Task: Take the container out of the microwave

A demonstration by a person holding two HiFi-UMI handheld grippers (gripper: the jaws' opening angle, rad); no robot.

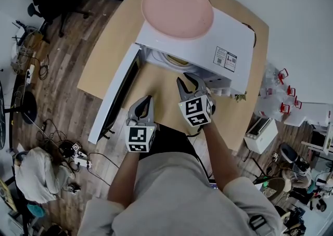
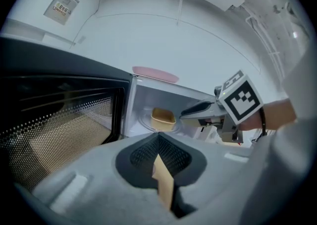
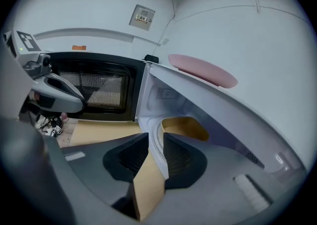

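Left gripper (image 1: 148, 99), pressed together, hovers before the open microwave (image 1: 231, 35); my right gripper (image 1: 188, 80) (jaws spread, pinching nothing) points at the tan container (image 3: 190, 126) inside it.

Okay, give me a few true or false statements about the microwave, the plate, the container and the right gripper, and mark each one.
1. The microwave door is open. True.
2. A pink plate lies on top of the microwave. True.
3. The container already stands out on the table. False: it is inside the microwave.
4. The right gripper is shut on the container. False: its jaws stand apart with nothing held, in front of the opening.
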